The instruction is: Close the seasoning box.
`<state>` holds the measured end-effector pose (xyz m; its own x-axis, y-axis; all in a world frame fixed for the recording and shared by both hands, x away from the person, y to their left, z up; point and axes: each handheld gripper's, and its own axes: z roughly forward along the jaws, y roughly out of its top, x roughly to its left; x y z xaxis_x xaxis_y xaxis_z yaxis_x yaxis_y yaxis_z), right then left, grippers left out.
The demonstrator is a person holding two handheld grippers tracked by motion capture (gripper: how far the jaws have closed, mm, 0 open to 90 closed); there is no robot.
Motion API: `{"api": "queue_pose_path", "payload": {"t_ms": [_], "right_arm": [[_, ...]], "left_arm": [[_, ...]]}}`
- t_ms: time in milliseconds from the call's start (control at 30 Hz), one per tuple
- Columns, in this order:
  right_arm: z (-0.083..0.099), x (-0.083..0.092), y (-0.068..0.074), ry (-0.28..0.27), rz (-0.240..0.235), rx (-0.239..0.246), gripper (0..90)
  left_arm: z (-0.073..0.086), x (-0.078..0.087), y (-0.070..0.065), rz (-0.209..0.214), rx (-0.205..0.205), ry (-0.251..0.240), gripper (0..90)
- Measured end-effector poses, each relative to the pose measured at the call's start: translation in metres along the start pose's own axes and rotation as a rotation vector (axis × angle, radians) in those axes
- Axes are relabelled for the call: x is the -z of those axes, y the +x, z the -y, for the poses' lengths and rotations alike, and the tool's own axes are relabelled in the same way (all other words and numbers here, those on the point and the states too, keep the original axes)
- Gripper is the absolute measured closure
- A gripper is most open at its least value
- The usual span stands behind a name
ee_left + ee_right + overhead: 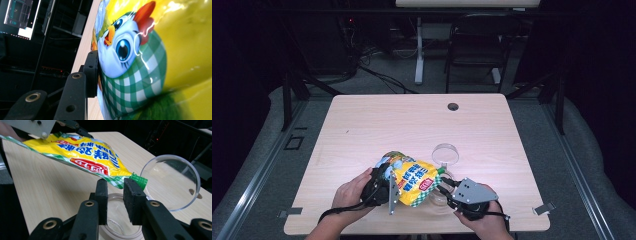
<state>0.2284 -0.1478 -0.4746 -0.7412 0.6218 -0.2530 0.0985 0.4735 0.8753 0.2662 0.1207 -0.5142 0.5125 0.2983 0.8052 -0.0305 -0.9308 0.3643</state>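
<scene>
A yellow pouch [414,182] with a cartoon chick [120,47] and green check trim hangs tilted over the near part of the table, and my left gripper [385,181] is shut on its wide end. One of that gripper's fingers [91,72] presses against the pouch's side. The green threaded spout [138,181] points down to the right, above a clear jar [117,220]. My right gripper [115,192] stands at the spout end with a narrow gap between its jaws. Nothing is pinched in that gap. The spout lies just beyond its right finger [132,197].
A clear round lid [445,154] lies flat on the wooden table [377,125], just behind the jar [437,199]. A small cable hole [453,106] sits near the far edge. Beyond the table stand a dark chair [477,45] and a white table leg [419,50].
</scene>
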Motion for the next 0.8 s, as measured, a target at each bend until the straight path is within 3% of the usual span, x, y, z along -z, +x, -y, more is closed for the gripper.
{"api": "queue_pose_path", "payload": {"t_ms": [300, 800], "right_arm": [[0.0029, -0.004, 0.0029, 0.028, 0.014, 0.031, 75.0], [0.004, -0.0079, 0.0096, 0.061, 0.043, 0.079, 76.5]], "left_arm": [[-0.001, -0.0023, -0.0004, 0.005, -0.034, 0.019, 63.3], [-0.0065, -0.002, 0.002, -0.036, -0.112, 0.054, 63.5]]}}
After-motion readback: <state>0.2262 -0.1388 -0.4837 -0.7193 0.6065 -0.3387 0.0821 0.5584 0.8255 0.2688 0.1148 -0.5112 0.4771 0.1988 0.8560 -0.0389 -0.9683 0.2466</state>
